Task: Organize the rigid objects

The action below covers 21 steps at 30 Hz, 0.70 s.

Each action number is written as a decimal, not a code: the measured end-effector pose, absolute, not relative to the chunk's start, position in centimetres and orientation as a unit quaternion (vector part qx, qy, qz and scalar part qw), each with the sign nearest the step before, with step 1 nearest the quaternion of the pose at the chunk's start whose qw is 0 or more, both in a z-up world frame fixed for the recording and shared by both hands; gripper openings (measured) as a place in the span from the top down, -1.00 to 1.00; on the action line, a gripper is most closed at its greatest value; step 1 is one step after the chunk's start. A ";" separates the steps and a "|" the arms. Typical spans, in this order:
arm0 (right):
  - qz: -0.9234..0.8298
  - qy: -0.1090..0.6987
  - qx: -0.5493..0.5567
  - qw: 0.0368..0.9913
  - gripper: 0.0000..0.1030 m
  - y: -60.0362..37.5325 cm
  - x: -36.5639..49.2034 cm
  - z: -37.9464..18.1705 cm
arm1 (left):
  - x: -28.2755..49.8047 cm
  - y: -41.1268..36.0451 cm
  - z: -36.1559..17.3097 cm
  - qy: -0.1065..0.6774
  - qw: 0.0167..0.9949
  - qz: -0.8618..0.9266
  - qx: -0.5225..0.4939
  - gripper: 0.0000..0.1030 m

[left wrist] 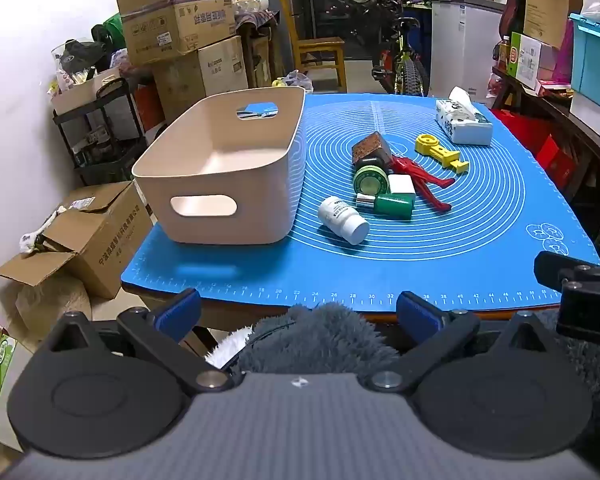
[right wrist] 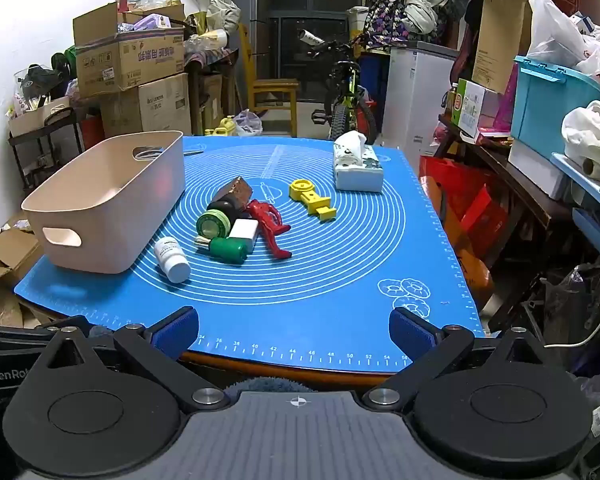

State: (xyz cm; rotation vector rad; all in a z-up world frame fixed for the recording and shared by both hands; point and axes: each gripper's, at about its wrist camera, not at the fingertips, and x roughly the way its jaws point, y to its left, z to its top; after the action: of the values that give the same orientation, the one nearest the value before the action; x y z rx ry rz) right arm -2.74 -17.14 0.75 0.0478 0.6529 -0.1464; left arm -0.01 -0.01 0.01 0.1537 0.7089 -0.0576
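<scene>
objects [right wrist: 236, 224] well beyond right tool [right wrist: 294, 334]

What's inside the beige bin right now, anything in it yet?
The beige bin looks empty: the left wrist view shows bare inner walls and the far floor. The near wall hides the floor closest to the camera, so something small there can't be ruled out.

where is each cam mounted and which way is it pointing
Left wrist: on the left gripper, held before the near table edge, aimed down-forward at the beige plastic bin; own open blue-padded fingers and a fuzzy grey sleeve show.
Right wrist: on the right gripper, further right, same heading; own open fingers show.
Shared: the bin, blue silicone mat, white pill bottle.
</scene>
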 end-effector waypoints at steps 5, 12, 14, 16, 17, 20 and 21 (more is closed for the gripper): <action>-0.070 0.323 0.027 0.943 -0.96 -17.2 -2.7 0.8 | 0.0 0.0 0.0 0.348 0.934 -0.029 0.073 -0.99; -0.070 0.323 0.028 0.944 -0.96 -17.3 -2.7 0.8 | 0.0 0.0 0.0 0.346 0.935 -0.029 0.074 -0.99; -0.070 0.323 0.028 0.943 -0.96 -17.3 -2.7 0.8 | 0.0 0.0 0.0 0.346 0.935 -0.029 0.074 -0.99; -0.070 0.323 0.029 0.943 -0.96 -17.3 -2.7 0.8 | 0.0 0.0 0.0 0.345 0.935 -0.029 0.074 -0.99; -0.070 0.323 0.029 0.943 -0.96 -17.3 -2.7 0.7 | 0.0 0.0 0.0 0.345 0.935 -0.029 0.074 -0.99; -0.070 0.323 0.029 0.943 -0.96 -17.3 -2.7 0.7 | 0.0 0.0 0.0 0.345 0.935 -0.029 0.074 -0.99; -0.070 0.323 0.029 0.943 -0.96 -17.3 -2.7 0.7 | 0.0 0.0 0.0 0.345 0.935 -0.029 0.074 -0.99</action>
State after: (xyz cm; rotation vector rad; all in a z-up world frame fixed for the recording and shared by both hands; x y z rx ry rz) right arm -2.67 -17.27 0.74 0.0588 0.6581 -0.1422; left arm -0.01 0.04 0.01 0.1517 0.7052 -0.0584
